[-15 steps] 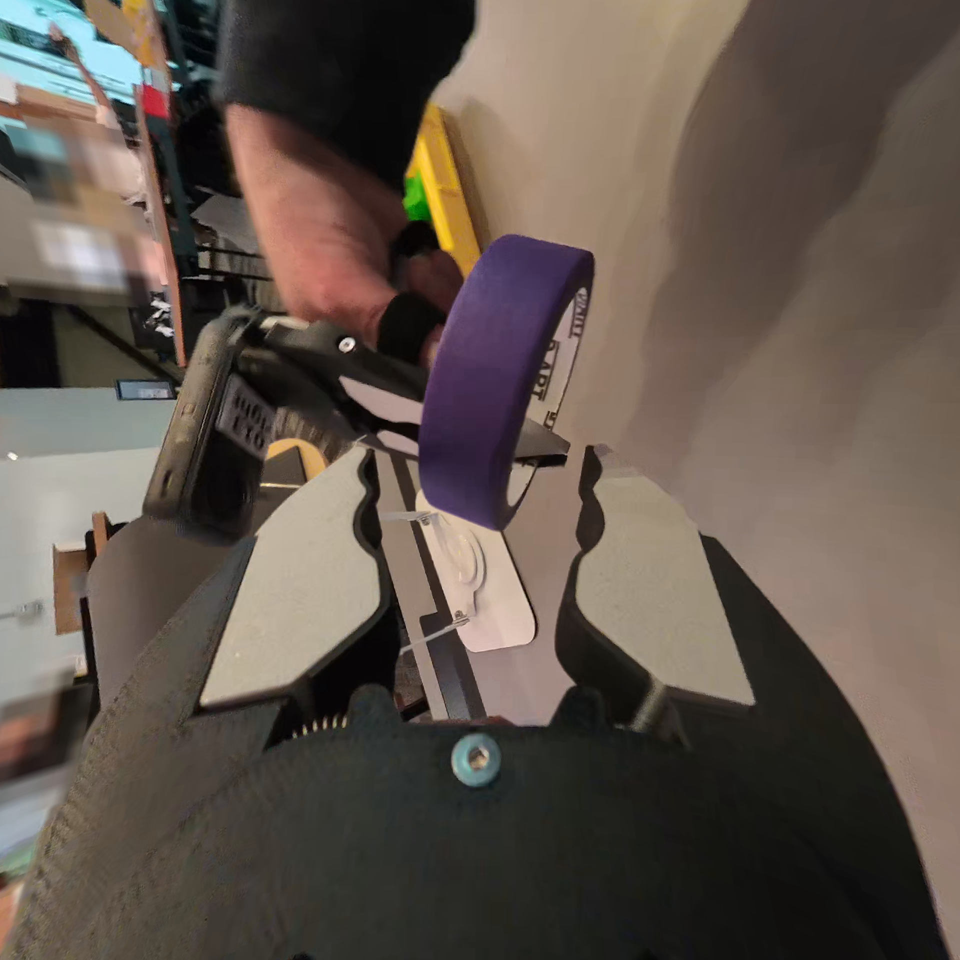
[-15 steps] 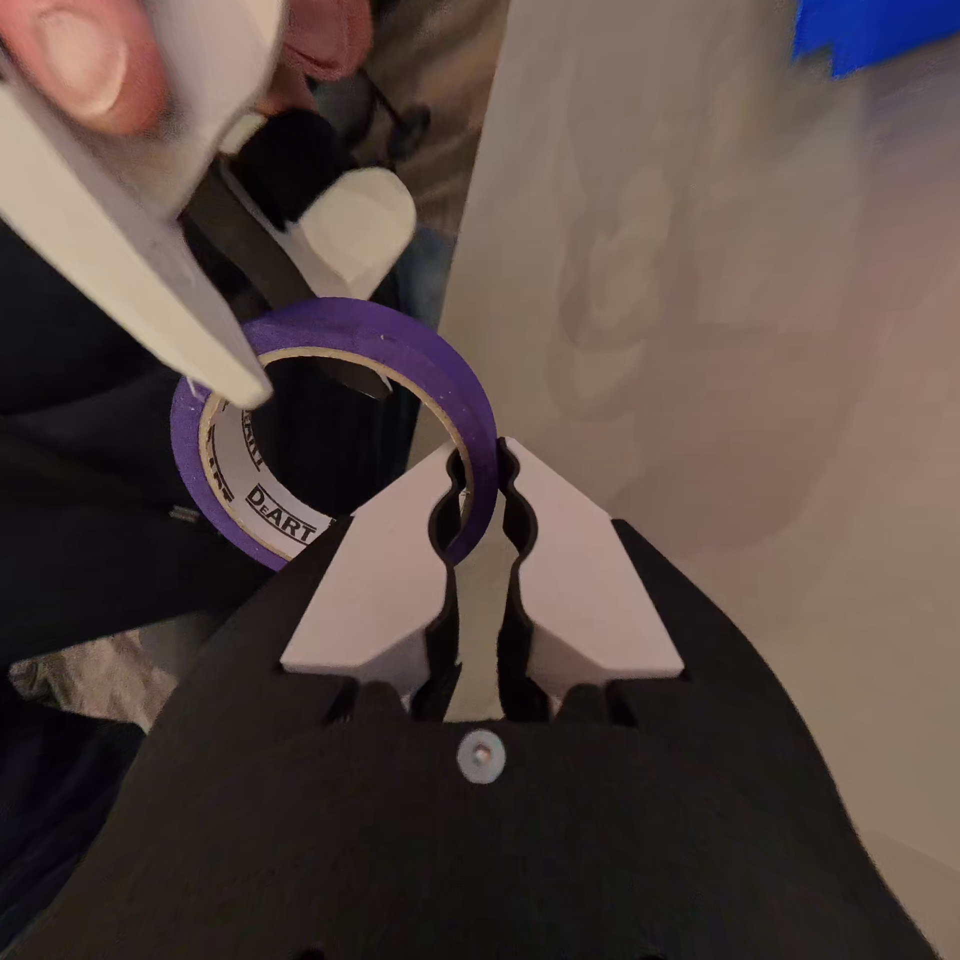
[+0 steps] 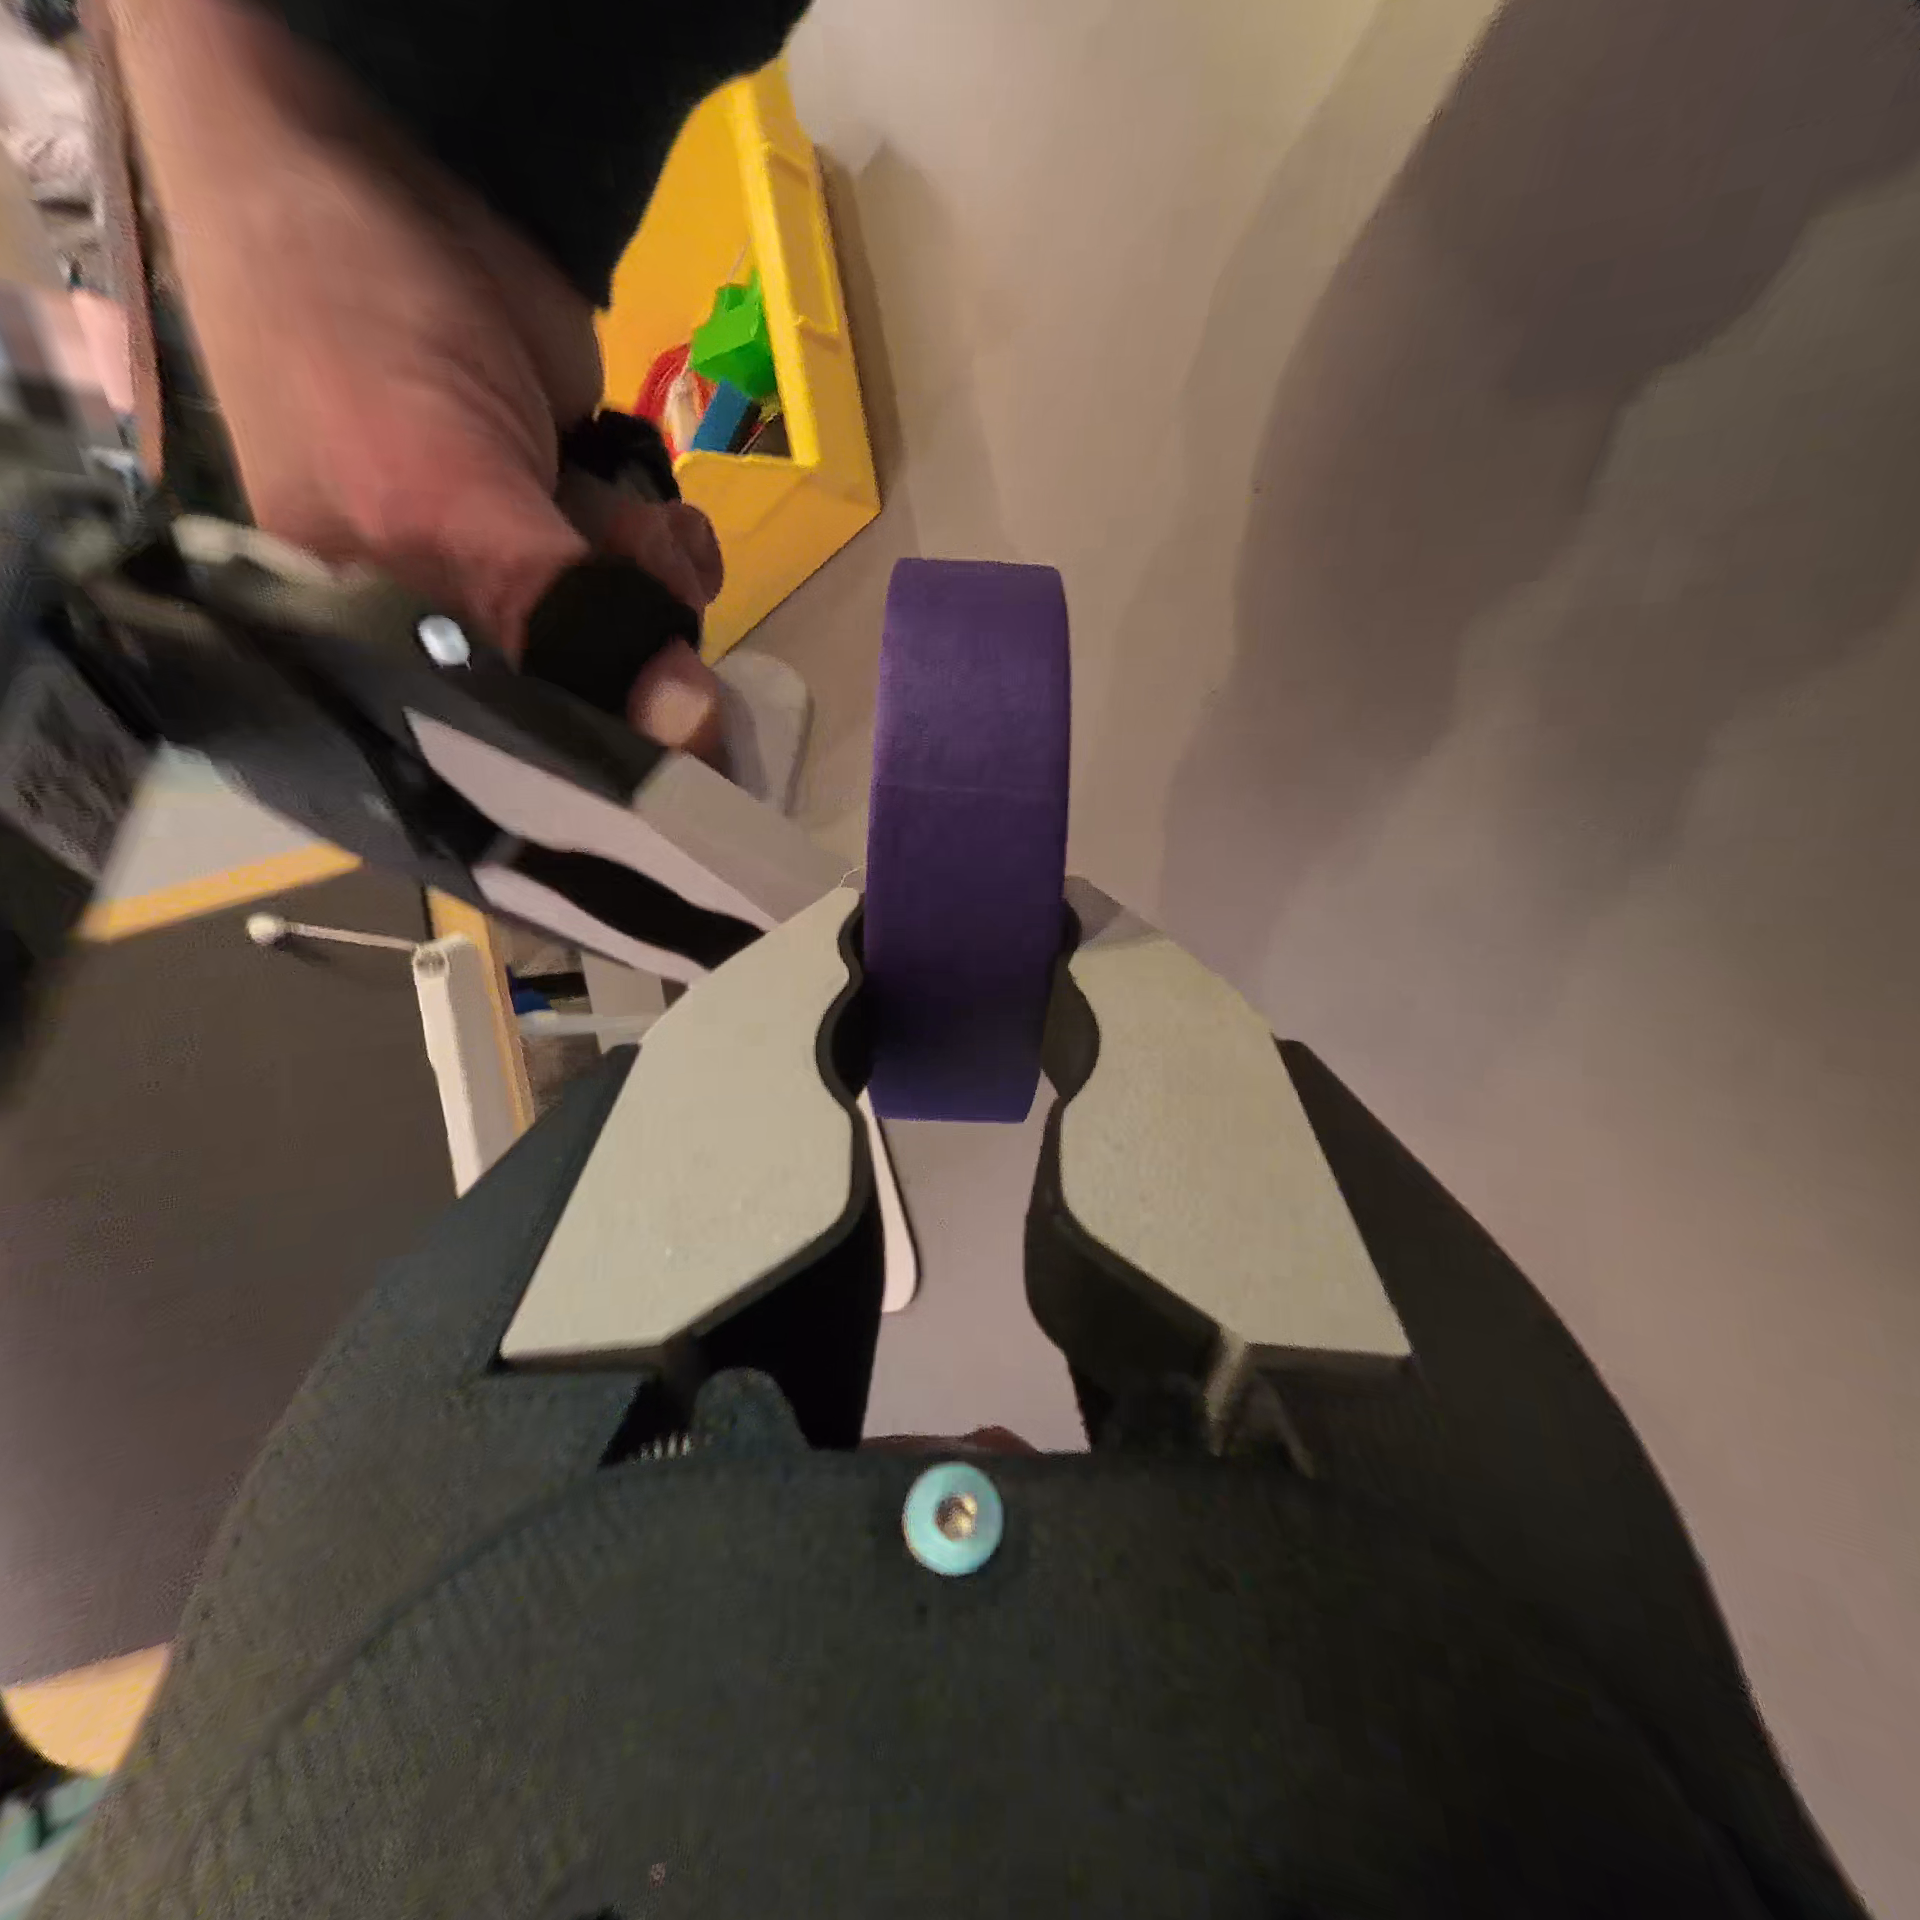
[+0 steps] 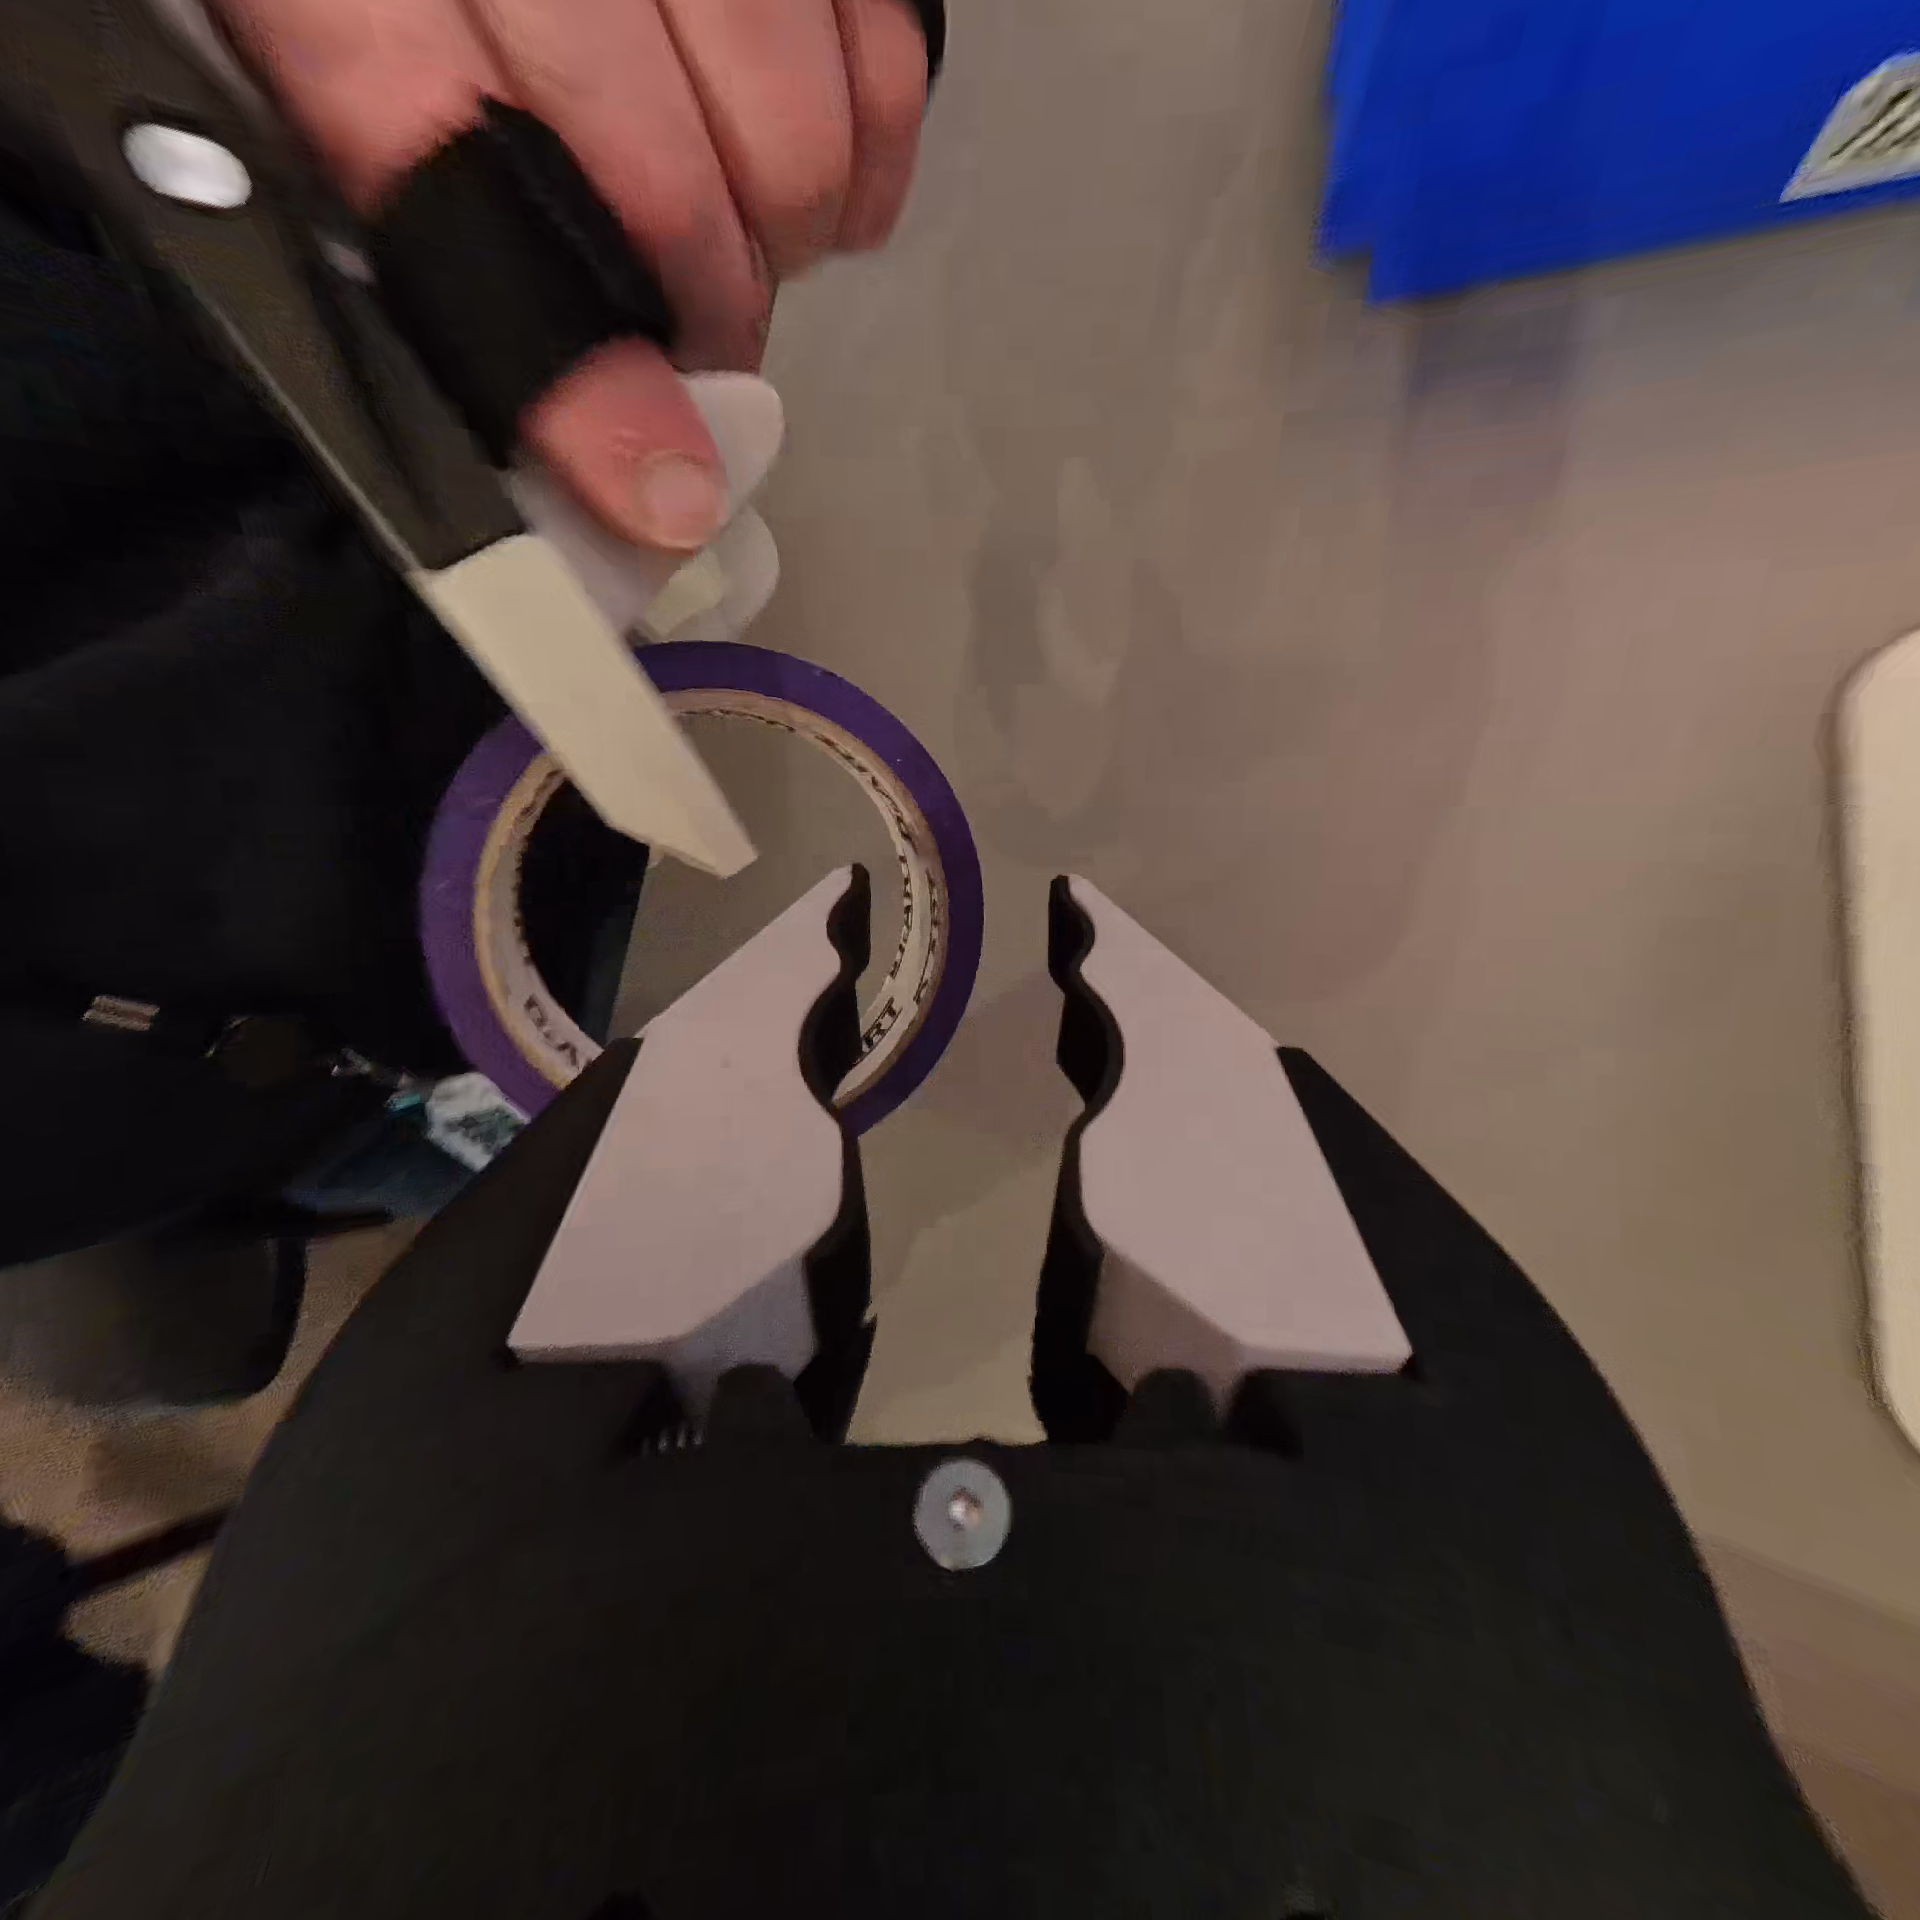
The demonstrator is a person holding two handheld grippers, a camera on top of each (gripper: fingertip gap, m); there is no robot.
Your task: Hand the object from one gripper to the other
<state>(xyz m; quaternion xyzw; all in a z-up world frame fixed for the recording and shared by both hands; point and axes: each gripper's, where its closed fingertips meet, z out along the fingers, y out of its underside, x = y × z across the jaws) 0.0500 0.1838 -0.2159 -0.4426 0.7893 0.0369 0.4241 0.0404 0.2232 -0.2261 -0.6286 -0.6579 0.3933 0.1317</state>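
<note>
One yellow bin (image 3: 800, 416): colored bits (image 3: 727, 364) inside.

Your left wrist camera sits just behind the left claw (image 3: 961, 914), looking forward along its grey fingers, close on the purple roll of masking tape (image 3: 966, 831) seen edge-on. Your right wrist camera rides behind the right claw (image 4: 956, 894), facing the roll's open side. Both views share that roll and the pale desk (image 3: 1455, 520).

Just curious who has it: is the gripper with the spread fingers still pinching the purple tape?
No: the right gripper stands open, and the purple tape touches neither pad.
</note>
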